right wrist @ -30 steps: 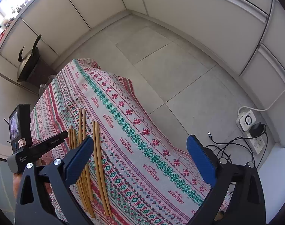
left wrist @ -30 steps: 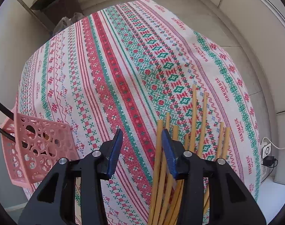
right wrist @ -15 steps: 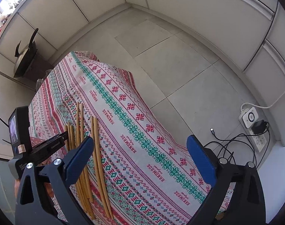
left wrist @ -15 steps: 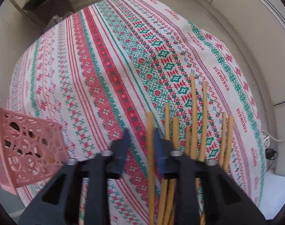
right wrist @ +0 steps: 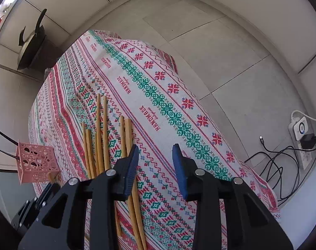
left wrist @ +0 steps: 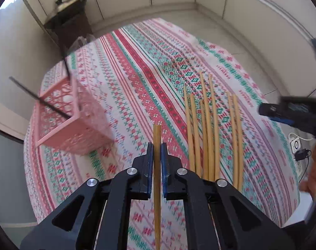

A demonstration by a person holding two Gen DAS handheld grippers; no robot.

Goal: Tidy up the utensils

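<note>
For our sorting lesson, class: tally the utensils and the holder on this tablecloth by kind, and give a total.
Wooden chopsticks: 8 (7 lying on the cloth, 1 clamped in the left gripper)
Black sticks standing in the basket: 2
Pink perforated basket: 1
Total: 11

One chopstick (left wrist: 157,143) newly off the cloth
</note>
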